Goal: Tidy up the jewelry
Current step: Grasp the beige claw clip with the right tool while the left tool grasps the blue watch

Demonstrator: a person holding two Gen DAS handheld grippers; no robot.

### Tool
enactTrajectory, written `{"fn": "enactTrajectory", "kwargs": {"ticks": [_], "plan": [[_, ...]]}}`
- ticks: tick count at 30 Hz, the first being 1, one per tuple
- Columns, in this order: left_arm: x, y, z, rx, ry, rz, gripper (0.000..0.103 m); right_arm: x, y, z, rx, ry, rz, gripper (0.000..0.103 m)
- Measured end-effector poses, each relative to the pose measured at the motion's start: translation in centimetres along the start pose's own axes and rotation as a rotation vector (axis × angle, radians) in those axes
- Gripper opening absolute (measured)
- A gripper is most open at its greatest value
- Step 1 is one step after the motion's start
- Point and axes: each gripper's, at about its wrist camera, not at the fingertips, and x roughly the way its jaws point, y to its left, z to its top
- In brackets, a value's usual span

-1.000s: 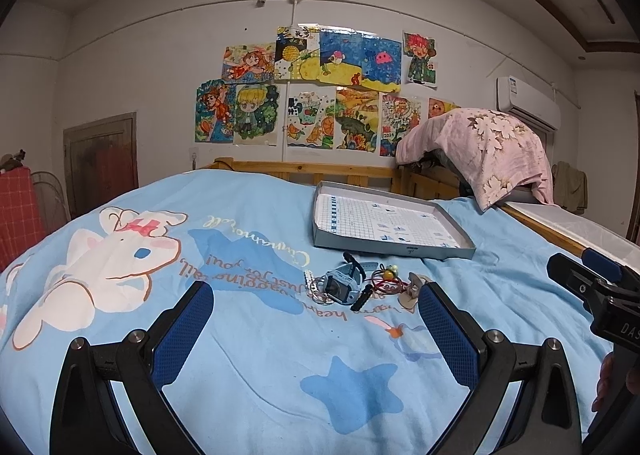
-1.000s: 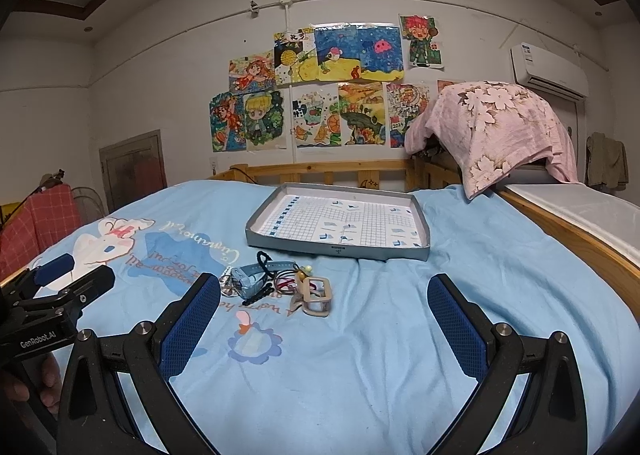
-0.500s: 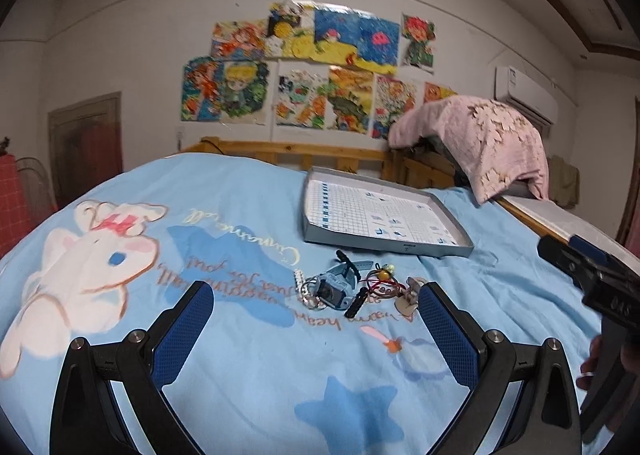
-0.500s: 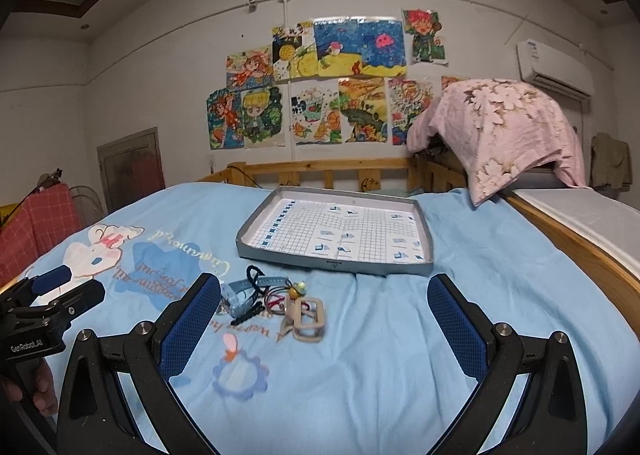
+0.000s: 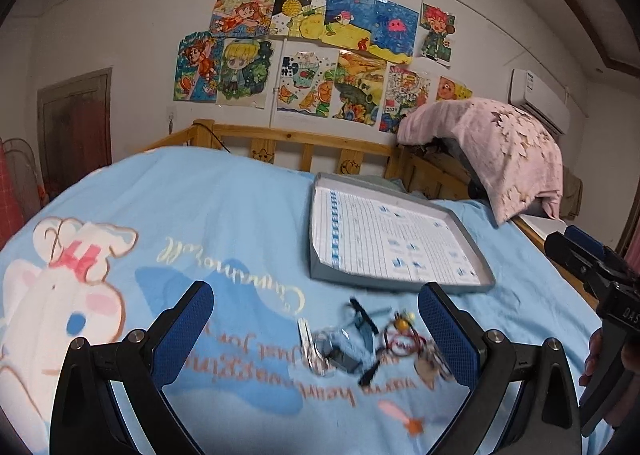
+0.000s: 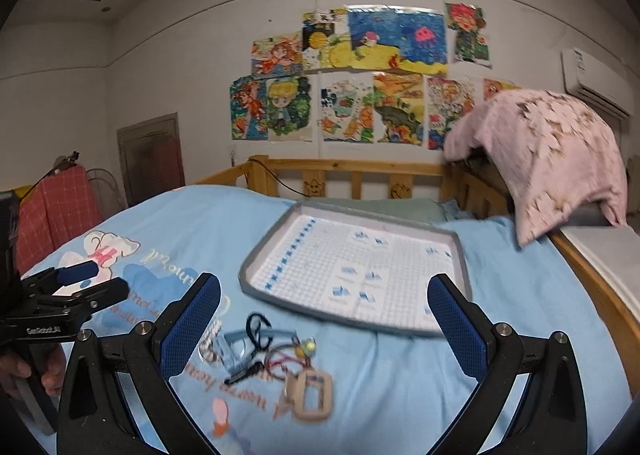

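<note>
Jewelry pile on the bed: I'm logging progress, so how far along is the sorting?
Nothing looks done yet: the grey tray holds no jewelry that I can see, only its grid liner. Nothing is in hand either; the left claw and right claw are both open and empty above the bedsheet. All of it is left: the jewelry pile lies bunched in front of the tray.

Left claw [image 5: 316, 329] spread wide above blurred jewelry pile [image 5: 368, 347], possibly a watch among it, grey tray [image 5: 396, 283] beyond
</note>
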Motion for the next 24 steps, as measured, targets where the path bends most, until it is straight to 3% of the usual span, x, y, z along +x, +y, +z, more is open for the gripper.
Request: {"fn": "enactTrajectory", "kwargs": {"ticks": [3,11,19,24], "plan": [[1.1,-0.5,0.9,0.025,-0.019,0.017,0.103,1.1,0.3,1.4,-0.001,-0.021,0.011,0.102],[4.5,0.1,2.1,-0.065,-0.014,0.014,0.103,3.9,0.2,3.6,0.012,-0.011,-0.006,0.102],[5.9,0.1,2.2,-0.015,-0.003,0.007,0.103,5.5,-1.0,1.9,0.05,0.028,-0.04,0.102],[7.5,1.1,0.7,-0.014,0.05,0.005,0.103,6.5,-1.6,-0.2,0.066,0.071,-0.037,0.102]]}}
